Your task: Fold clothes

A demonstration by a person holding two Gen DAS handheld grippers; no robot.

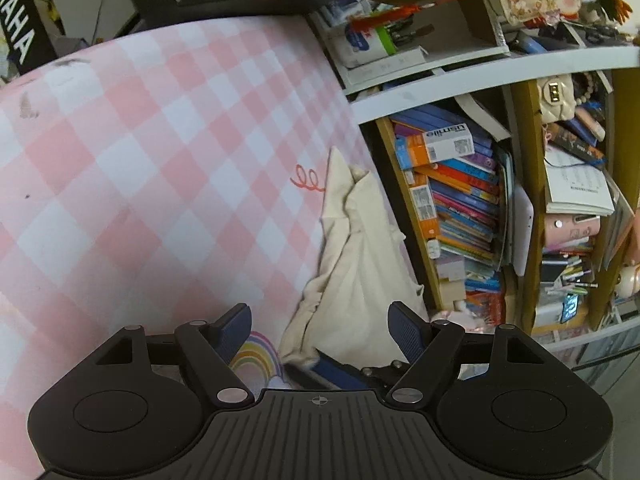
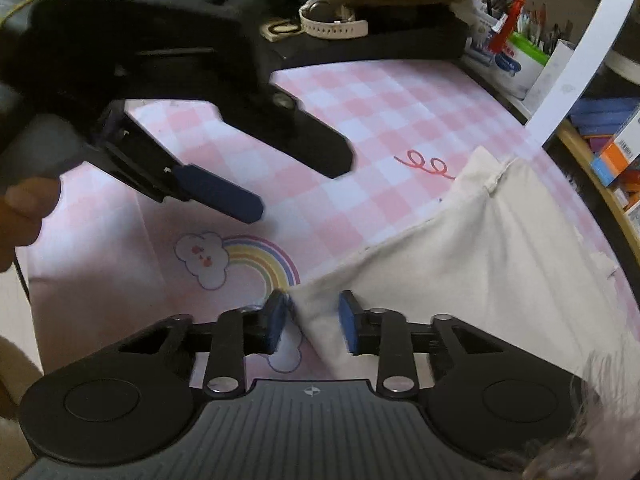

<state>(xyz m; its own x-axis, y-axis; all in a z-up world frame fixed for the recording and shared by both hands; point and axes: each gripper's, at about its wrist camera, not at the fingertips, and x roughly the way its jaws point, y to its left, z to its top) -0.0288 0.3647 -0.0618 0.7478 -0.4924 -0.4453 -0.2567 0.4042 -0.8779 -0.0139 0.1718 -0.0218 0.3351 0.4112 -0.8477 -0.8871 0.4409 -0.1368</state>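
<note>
A cream-white garment (image 2: 480, 256) lies bunched on the right part of a pink-and-white checked mat (image 2: 360, 120); it also shows in the left wrist view (image 1: 360, 248). My right gripper (image 2: 312, 320) is at the garment's near-left corner, its blue pads (image 2: 348, 324) on either side of the cloth with a gap still showing. My left gripper (image 1: 320, 326) is open and empty, held above the mat to the left of the garment. It also shows from the right wrist view (image 2: 224, 196) as a large black body over the mat.
A bookshelf (image 1: 460, 208) crammed with books and boxes stands right behind the mat's right edge. A black keyboard with a white watch (image 2: 332, 24) and olive cloth on it runs along the far edge. A rainbow-and-cloud print (image 2: 240, 260) marks the mat's near part.
</note>
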